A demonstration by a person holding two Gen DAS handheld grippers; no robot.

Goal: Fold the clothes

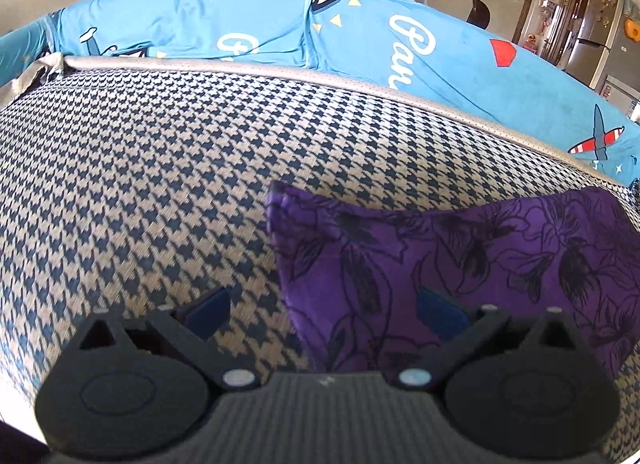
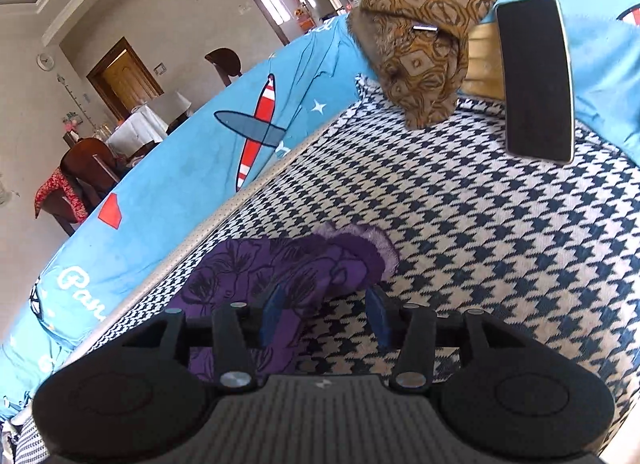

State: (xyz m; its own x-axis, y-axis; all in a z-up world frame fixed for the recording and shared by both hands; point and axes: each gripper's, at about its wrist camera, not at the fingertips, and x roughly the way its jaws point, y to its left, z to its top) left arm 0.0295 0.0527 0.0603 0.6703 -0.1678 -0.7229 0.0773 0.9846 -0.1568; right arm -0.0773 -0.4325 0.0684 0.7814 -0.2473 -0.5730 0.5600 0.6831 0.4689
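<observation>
On the houndstooth seat cushion (image 1: pixel 140 168), seen from the left wrist camera, a purple floral garment (image 1: pixel 460 260) lies spread toward the right side, its upper left corner slightly lifted off the fabric. The left gripper (image 1: pixel 324 310) hovers low over the garment's left edge with its jaws spread wide and nothing between them; one blue pad (image 1: pixel 210 310) sits over bare cushion, the other over purple cloth. Behind the cushion's pale piped edge rises a backrest draped in a light blue cartoon-print cover (image 1: pixel 240 24), and beyond it a room with a doorway and a refrigerator

In the right wrist view, the same purple floral garment (image 2: pixel 280 260) lies bunched near the cushion's edge beside the light blue cartoon-print cover (image 2: pixel 168 168), its frayed-looking end pointing to the right. The right gripper (image 2: pixel 326 316) is at that end with jaws moderately parted and holding nothing, the left blue pad (image 2: pixel 274 314) over the cloth. Farther along the houndstooth seat cushion (image 2: pixel 480 224) sit a brown patterned garment (image 2: pixel 424 44) in a heap and, just beside it, a dark phone (image 2: pixel 536 80)
</observation>
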